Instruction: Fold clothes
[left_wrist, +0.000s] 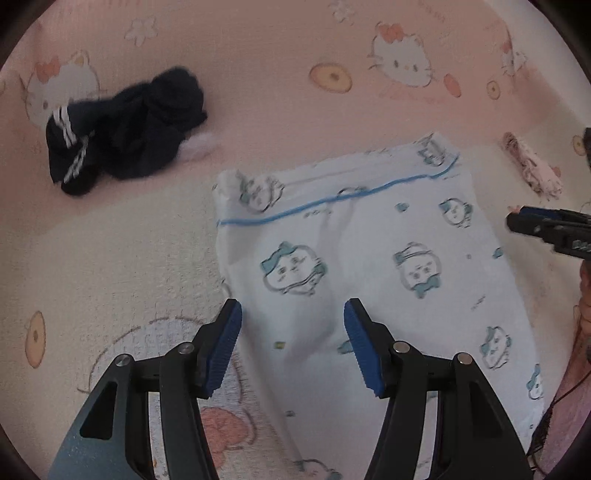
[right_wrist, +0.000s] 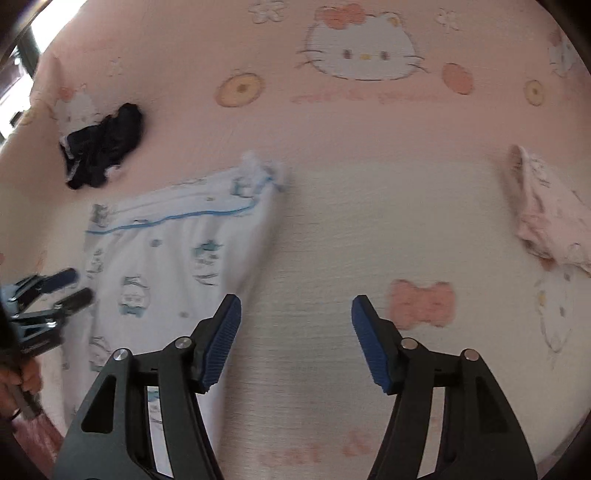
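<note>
A white garment (left_wrist: 369, 240) printed with blue cartoon faces and a blue trim line lies flat on the bed. My left gripper (left_wrist: 292, 314) hovers open over its near left part, with cloth below the blue pads but nothing pinched. In the right wrist view the same white garment (right_wrist: 166, 258) lies to the left, and my right gripper (right_wrist: 295, 306) stands open over bare sheet just beside its right edge. The right gripper (left_wrist: 517, 221) shows at the far right of the left wrist view. The left gripper (right_wrist: 79, 286) shows at the left edge of the right wrist view.
A crumpled dark garment (left_wrist: 125, 136) with white stripes lies at the back left, and the same dark garment (right_wrist: 103, 144) appears in the right wrist view. A pink garment (right_wrist: 550, 218) lies at the right. A pink cartoon-print sheet (right_wrist: 369, 147) covers the bed. A hand (right_wrist: 26, 373) holds the left gripper.
</note>
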